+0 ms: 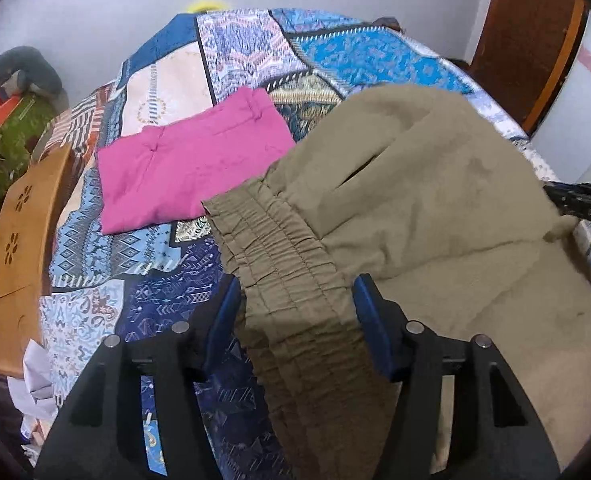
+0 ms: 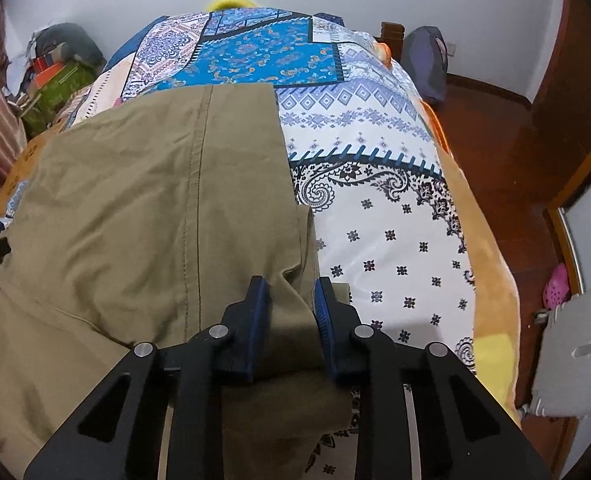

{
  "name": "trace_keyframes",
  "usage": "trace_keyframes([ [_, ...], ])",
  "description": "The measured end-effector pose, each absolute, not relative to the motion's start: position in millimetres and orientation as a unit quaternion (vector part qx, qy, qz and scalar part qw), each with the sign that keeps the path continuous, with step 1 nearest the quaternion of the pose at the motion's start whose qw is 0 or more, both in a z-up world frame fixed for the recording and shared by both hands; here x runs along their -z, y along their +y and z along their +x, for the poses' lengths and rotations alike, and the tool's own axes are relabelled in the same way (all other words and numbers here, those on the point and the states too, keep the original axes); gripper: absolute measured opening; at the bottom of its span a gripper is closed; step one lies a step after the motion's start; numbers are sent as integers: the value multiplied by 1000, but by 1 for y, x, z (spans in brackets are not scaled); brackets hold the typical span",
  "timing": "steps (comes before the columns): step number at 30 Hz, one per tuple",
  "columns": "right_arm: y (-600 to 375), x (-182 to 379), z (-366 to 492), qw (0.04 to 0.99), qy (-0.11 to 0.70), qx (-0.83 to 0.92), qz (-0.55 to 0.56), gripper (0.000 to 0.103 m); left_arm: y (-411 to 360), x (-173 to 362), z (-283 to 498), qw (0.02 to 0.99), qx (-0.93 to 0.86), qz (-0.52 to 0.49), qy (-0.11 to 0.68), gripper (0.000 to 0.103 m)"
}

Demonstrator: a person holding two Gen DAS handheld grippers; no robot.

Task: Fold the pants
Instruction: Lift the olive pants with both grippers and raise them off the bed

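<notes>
- Across the patchwork bedspread of blue, white and paisley-printed panels (image 2: 375, 208), the khaki-olive cotton pants with a gathered elastic waistband (image 1: 435, 208) lie spread over the bed, filling the 3 o'clock half of the left wrist view and the 9 o'clock half of the right wrist view.
- Left tongs (image 1: 297, 312) stand with their blue pads on either side of the ruched waistband; cloth fills the gap, yet the pads look set wider than the band, so I cannot tell whether they truly pinch it.
- Right tongs (image 2: 291, 308) are clamped on a bunched corner of the khaki fabric near the pants' 3 o'clock edge, the cloth puckering between the pads.
- Holding two far-apart points this way looks meant to keep the garment taut and flat, so that one part can be carried over another in an even fold.
- A folded magenta-pink garment (image 1: 191, 172) rests at 10 o'clock in the left view, apart from the khaki pants; it appears to be set aside as finished.
- Beyond the bed are pale walls, a cluttered pile of bags and boxes (image 1: 15, 112) at 9 o'clock, a light wooden panel with flower cut-outs (image 1: 23, 248) beside the mattress, and a reddish-brown wooden floor (image 2: 515, 168) at 3 o'clock in the right view.
- A pink clog (image 2: 555, 286) lies on that floor.
</notes>
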State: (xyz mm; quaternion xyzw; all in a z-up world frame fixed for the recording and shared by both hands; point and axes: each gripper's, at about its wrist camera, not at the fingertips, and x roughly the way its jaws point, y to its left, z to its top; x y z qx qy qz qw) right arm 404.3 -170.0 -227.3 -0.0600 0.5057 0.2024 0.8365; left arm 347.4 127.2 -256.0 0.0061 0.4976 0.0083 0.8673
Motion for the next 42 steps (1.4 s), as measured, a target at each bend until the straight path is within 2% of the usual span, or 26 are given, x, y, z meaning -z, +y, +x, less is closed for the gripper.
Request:
trace_keyframes([
  [6, -169, 196, 402, 852, 475, -216, -49, 27, 151, 225, 344, 884, -27, 3, 467, 60],
  [8, -167, 186, 406, 857, 464, -221, -43, 31, 162, 222, 352, 884, -39, -2, 465, 60],
  [10, -163, 174, 413, 865, 448, -221, -43, 40, 174, 222, 360, 883, -44, -14, 467, 60],
  [13, -154, 165, 427, 872, 435, -219, -48, 48, 189, 229, 378, 878, -43, -41, 474, 64],
  [21, -125, 179, 482, 862, 450, -227, -56, 56, 193, 275, 429, 846, -37, -67, 527, 67],
  [27, -101, 209, 519, 845, 478, -229, -74, 56, 192, 302, 442, 837, -18, -102, 537, 72],
  [39, -79, 245, 556, 824, 506, -248, -48, 55, 189, 312, 457, 826, -7, -110, 552, 71],
  [40, -77, 245, 556, 825, 504, -249, -55, 48, 188, 311, 457, 827, -7, -105, 552, 70],
  [41, -74, 244, 555, 827, 500, -249, -63, 32, 185, 311, 458, 830, -12, -93, 550, 68],
  [42, -72, 243, 554, 829, 500, -242, -71, 26, 182, 312, 458, 831, -16, -84, 550, 67],
])
